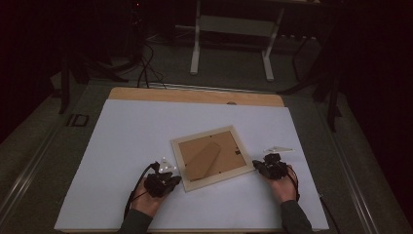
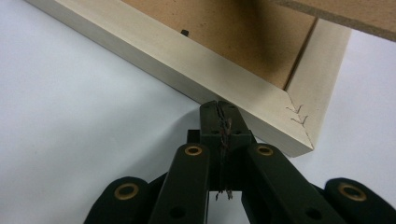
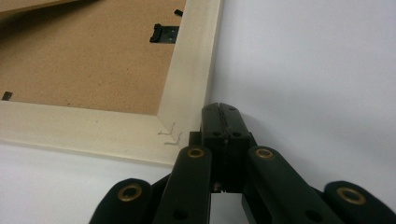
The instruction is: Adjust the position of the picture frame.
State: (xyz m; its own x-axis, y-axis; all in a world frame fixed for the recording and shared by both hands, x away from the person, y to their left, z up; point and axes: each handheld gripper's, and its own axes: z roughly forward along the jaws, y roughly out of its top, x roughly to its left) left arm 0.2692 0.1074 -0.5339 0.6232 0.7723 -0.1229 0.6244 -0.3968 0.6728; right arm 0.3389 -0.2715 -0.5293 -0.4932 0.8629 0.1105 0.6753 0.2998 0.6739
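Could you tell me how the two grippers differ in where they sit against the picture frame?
The left gripper meets the picture frame on its near edge by the near-left corner; the right gripper meets its right side by the right corner. The left carries a grey plate; the right's lies beside it. Both are shut, holding nothing.

The picture frame runs off the left gripper view's top edge.

Dim room in the high view, dark and black at the far edges, white table sheet the brightest part, a bit grainy and soft, both gripper views bright and sharp, soft shadows under the wooden frame, no glare
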